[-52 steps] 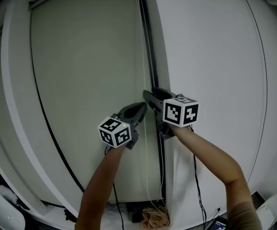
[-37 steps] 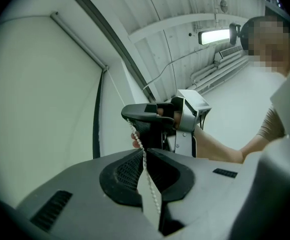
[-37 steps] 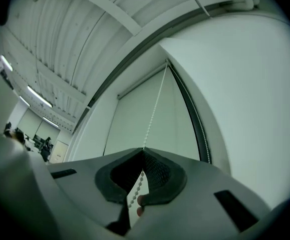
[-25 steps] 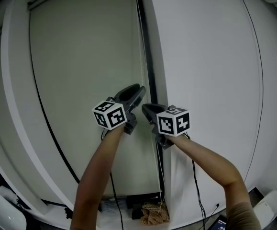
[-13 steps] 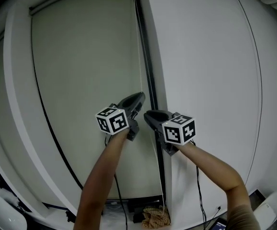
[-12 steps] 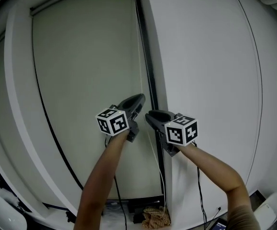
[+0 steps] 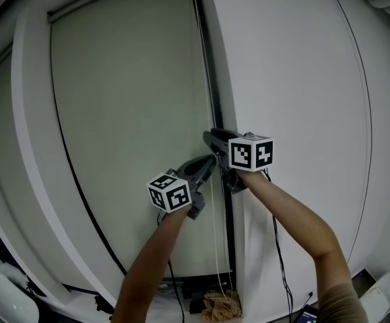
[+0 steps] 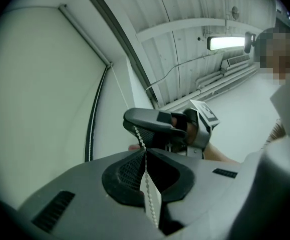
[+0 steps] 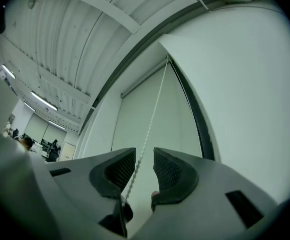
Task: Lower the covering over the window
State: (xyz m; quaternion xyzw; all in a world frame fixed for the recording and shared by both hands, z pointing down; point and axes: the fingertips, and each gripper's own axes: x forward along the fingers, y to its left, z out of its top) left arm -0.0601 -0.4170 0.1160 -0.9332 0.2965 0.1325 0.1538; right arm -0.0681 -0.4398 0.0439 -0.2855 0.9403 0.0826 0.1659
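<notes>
Bead chain [image 8: 150,196] just right of the blind [image 7: 127,126] is pinched by the left gripper [image 8: 146,153] for a downward pull, while the right gripper [image 9: 143,160] above has just been opening, jaws loose around it, likely to regrip.

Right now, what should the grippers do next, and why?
Probably close the right gripper on the chain. Its jaws have just been opening and stand apart, the chain running between them unpinched, while the left gripper, lower down, is shut on it. With the right gripping higher up, the left could let go and the right pull next.
</notes>
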